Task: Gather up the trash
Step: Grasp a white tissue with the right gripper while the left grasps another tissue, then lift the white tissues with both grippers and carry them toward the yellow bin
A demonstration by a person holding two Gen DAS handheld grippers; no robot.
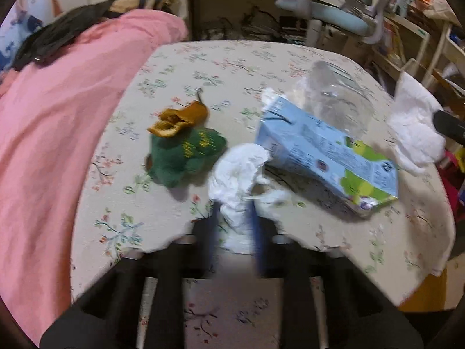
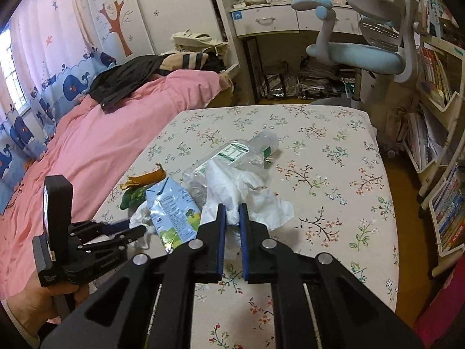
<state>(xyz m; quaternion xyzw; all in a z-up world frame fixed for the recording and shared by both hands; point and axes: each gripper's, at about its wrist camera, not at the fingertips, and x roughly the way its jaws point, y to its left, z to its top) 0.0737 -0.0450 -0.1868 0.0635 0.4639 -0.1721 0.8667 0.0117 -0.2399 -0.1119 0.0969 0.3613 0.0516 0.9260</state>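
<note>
While each gripper's jaws pinch white tissue, carton (image 1: 325, 157) and bottle (image 2: 232, 157) lie beside.

A cream tablecloth (image 2: 334, 157) printed with small flowering sprigs, a pale blue carton (image 1: 325, 148) with lime-green patches, white tissues (image 2: 247, 192), a green cloth (image 1: 186, 154) with yellow stitching, a brown-yellow peel (image 1: 180, 119), a pink bedspread (image 2: 96, 142).

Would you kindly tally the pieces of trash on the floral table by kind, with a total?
White tissues: 2
Clear plastic bottle: 1
Blue carton: 1
Green wrapper: 1
Brown peel: 1
Total: 6
</note>
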